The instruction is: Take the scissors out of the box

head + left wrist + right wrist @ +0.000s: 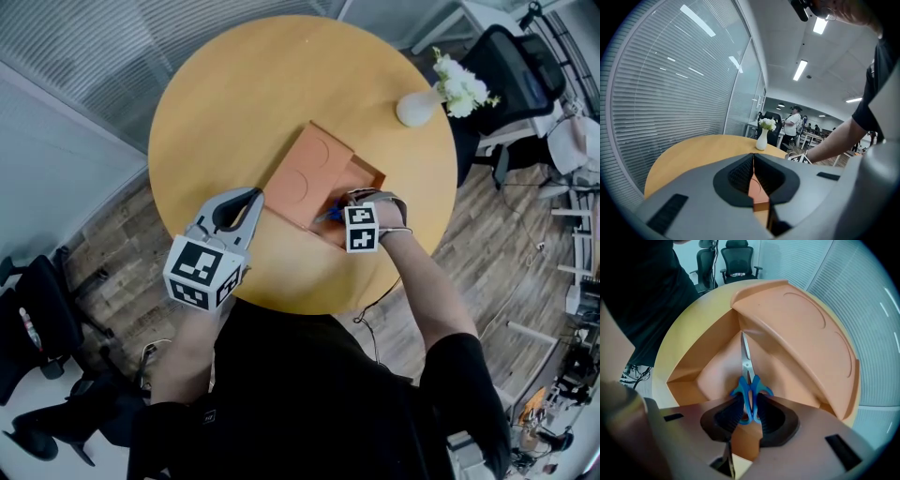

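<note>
The orange box (367, 171) lies open on the round wooden table (225, 103), its lid (305, 169) folded back to the left. Blue-handled scissors (747, 363) lie inside the box (693, 366), blades pointing away from the camera. My right gripper (748, 401) points straight down into the box, its black pads pressed against both sides of the blue handles. In the head view the right gripper (339, 211) sits over the box's near corner, with a bit of blue from the scissors (330, 215) showing. My left gripper (255, 195) hovers shut and holding nothing at the lid's left edge.
A white vase with white flowers (417, 108) stands at the table's far right edge; the left gripper view shows the vase (761, 138) too. Office chairs (511, 66) and desks stand beyond the table. A person (792, 124) stands in the background. Glass walls with blinds run along the left.
</note>
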`<state>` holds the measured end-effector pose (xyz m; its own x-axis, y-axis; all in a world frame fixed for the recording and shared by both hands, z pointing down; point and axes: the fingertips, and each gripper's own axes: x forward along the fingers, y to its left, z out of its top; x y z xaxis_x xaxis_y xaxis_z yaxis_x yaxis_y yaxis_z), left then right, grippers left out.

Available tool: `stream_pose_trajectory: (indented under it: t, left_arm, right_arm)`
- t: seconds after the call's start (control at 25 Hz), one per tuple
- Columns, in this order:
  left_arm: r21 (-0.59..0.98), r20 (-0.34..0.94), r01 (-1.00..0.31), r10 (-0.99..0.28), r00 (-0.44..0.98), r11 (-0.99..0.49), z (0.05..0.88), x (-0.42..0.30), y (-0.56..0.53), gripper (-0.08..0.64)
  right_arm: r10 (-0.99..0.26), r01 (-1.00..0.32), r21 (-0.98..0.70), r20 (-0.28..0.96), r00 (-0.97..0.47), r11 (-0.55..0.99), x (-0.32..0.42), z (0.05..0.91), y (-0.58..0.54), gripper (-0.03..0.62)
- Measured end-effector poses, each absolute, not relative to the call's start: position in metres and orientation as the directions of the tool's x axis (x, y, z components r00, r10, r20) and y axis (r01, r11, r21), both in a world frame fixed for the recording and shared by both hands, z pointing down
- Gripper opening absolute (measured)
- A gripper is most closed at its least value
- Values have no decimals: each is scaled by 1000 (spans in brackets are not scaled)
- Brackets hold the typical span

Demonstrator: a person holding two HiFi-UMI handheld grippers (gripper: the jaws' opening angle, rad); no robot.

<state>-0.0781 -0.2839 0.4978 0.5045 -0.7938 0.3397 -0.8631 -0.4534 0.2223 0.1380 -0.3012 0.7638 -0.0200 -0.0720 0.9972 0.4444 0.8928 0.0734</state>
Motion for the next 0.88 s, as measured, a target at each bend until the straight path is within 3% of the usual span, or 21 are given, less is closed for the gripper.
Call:
stream_pose_trajectory:
  t: [0.88]
  left_arm:
    - [187, 249, -766, -724, 643, -616, 453, -68, -278, 14]
  right_arm:
    - [-323, 291, 296, 945, 50, 910, 177, 675, -318, 101]
